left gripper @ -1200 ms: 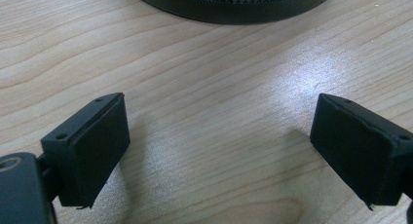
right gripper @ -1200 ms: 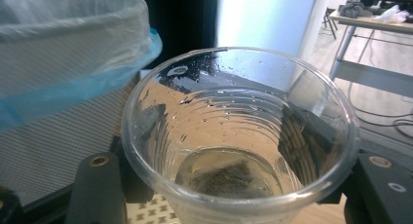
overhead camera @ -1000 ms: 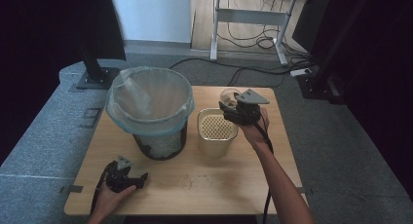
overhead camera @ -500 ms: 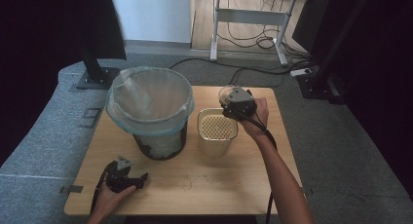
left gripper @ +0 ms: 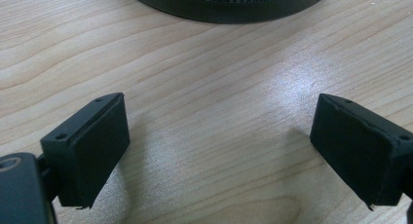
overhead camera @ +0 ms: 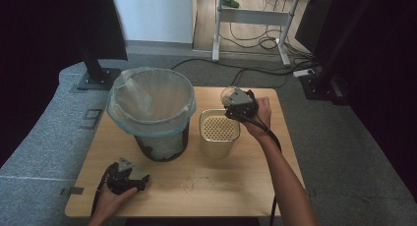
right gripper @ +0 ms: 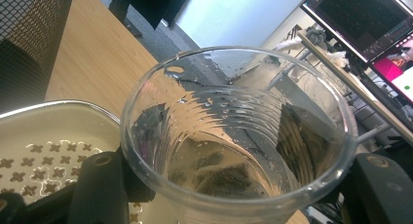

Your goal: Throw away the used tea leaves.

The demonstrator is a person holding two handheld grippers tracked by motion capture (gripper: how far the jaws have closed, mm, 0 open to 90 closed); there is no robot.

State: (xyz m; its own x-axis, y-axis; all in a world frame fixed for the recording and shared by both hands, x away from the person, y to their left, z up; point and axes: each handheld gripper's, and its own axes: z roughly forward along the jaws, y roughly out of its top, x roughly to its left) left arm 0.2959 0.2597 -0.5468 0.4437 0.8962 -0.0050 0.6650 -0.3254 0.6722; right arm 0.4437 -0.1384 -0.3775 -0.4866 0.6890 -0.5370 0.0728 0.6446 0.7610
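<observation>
Your right gripper [overhead camera: 235,104], clamped on the cup [right gripper: 234,136], has tipped it nearer the strainer [overhead camera: 219,128] to pour; your left gripper [overhead camera: 129,179] idles, jaws apart.

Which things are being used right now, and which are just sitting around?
In use: clear plastic cup, held in the right gripper; cream strainer box beside it.
Sitting around: lined mesh bin, left gripper open on the table.
</observation>
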